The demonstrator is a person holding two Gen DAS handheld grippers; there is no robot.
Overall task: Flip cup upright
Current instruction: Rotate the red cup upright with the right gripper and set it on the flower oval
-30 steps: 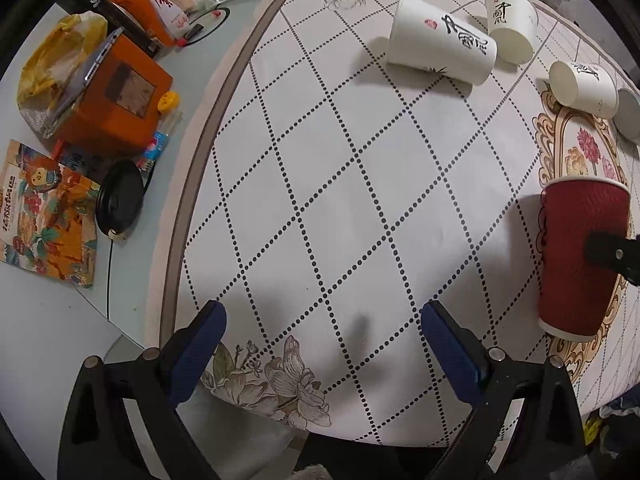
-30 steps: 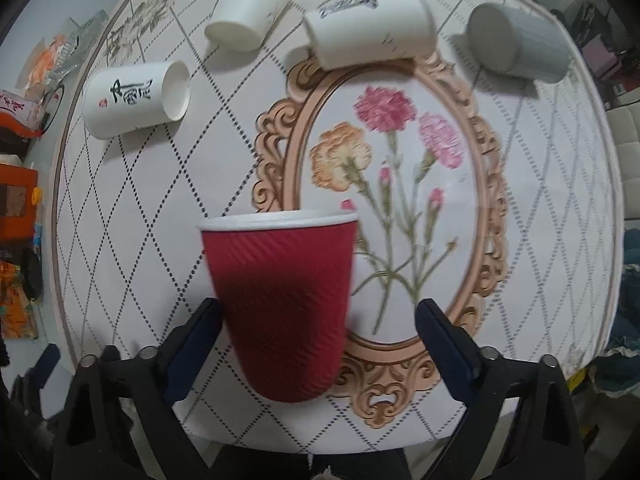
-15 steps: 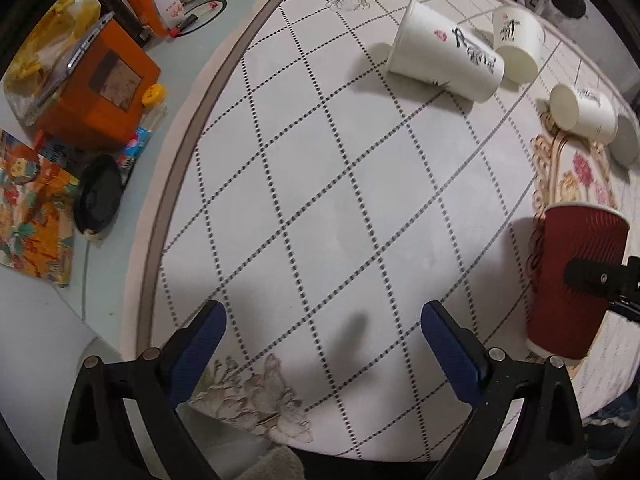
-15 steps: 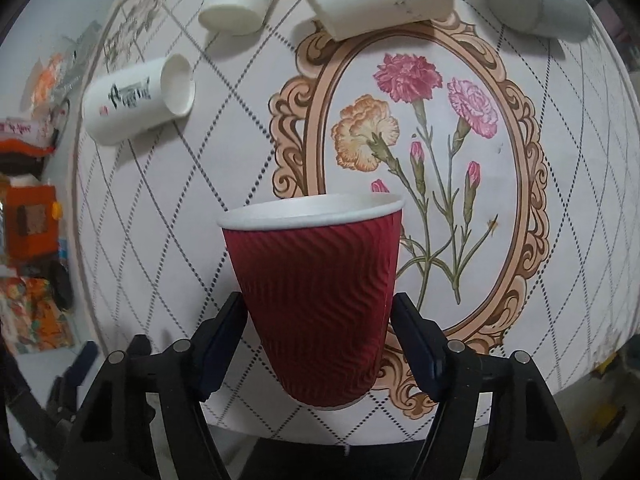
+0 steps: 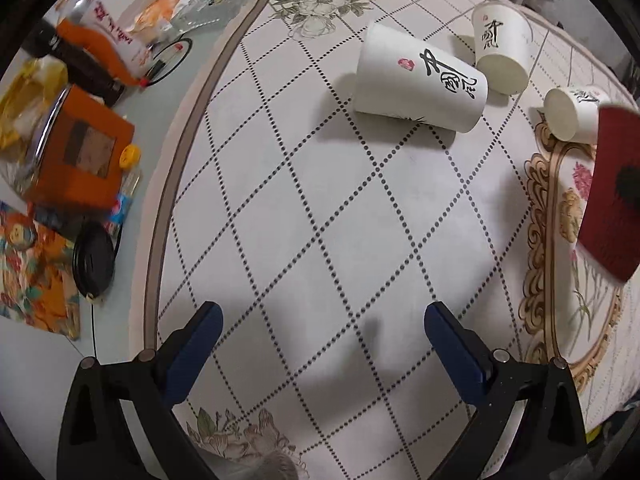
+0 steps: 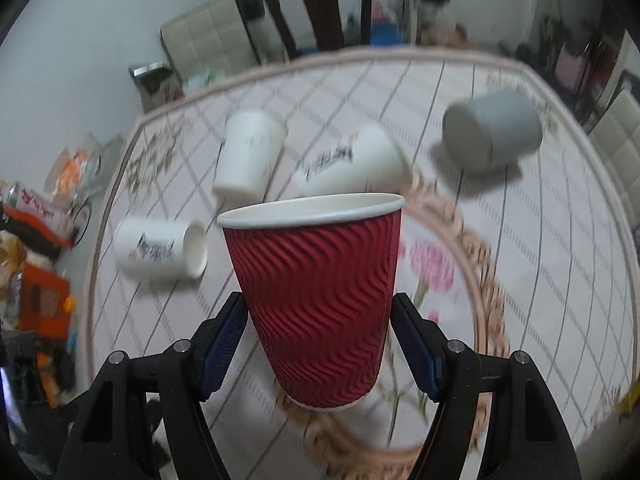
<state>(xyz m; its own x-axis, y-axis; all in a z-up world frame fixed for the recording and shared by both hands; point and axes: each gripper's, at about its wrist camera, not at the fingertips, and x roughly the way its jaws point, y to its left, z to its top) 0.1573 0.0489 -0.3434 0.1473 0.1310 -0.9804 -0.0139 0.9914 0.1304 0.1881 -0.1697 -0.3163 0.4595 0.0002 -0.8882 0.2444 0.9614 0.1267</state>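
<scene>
My right gripper (image 6: 320, 340) is shut on the red ribbed paper cup (image 6: 316, 296). The cup is lifted off the table and turned mouth up, white rim on top. It also shows at the right edge of the left wrist view (image 5: 612, 196), blurred, above the flower oval. My left gripper (image 5: 320, 340) is open and empty over the diamond-pattern tablecloth. Three white paper cups with black writing lie on their sides: a large one (image 5: 420, 80), one behind it (image 5: 500, 48) and a small one (image 5: 568, 116).
A grey cup (image 6: 492, 132) lies on its side at the far right. Left of the cloth stand an orange box (image 5: 80, 152), snack bags (image 5: 108, 44), a black round lid (image 5: 94, 260) and a printed packet (image 5: 32, 276). A dark chair (image 6: 316, 8) stands behind the table.
My right gripper has closed on the red cup, lifted it from the table and tilted it upright. My left gripper stayed open and shifted only a little.
</scene>
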